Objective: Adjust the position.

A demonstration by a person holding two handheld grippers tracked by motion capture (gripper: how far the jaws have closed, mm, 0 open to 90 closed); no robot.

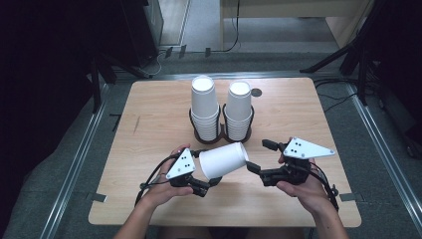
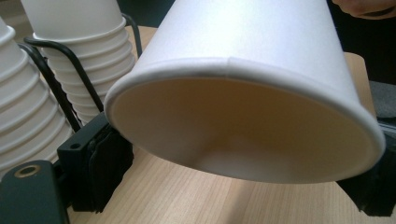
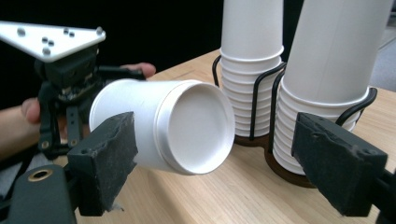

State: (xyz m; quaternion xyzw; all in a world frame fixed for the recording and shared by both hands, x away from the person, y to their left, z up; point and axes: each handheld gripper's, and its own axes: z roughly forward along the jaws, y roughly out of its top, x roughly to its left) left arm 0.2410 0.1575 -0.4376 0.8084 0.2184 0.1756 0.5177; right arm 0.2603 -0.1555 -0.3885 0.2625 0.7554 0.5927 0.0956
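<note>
The left tool point(image 1: 211, 180) grips a single white cup point(image 1: 224, 160) at its rim, with one jaw on each side of the open mouth, as the left gripper view shows. The cup lies on its side in the air, a little above the desk point(image 1: 149, 129), with its closed bottom pointing toward the right tool point(image 1: 259, 155). It sits in front of the two stacks point(image 1: 221, 107) of cups that stand in a black wire holder point(image 1: 222, 130) at the middle of the desk, and it does not touch them.

The right tool is released: its jaws stand wide apart, just beside the bottom of the cup but not in contact with it. In the right gripper view the cup bottom point(image 3: 196, 128) is between the two black pads, nearer to the one at the left.

The step in hand seems to be a handover or a two-handed hold of the cup, after it was taken from one stack. The next move probably asks the right tool to advance a little, so that the cup body comes between its jaws, and then to close softly. Paper walls bend easily, so too much pressure could crush the cup. The left tool should keep its grip until the right one holds firmly.
</note>
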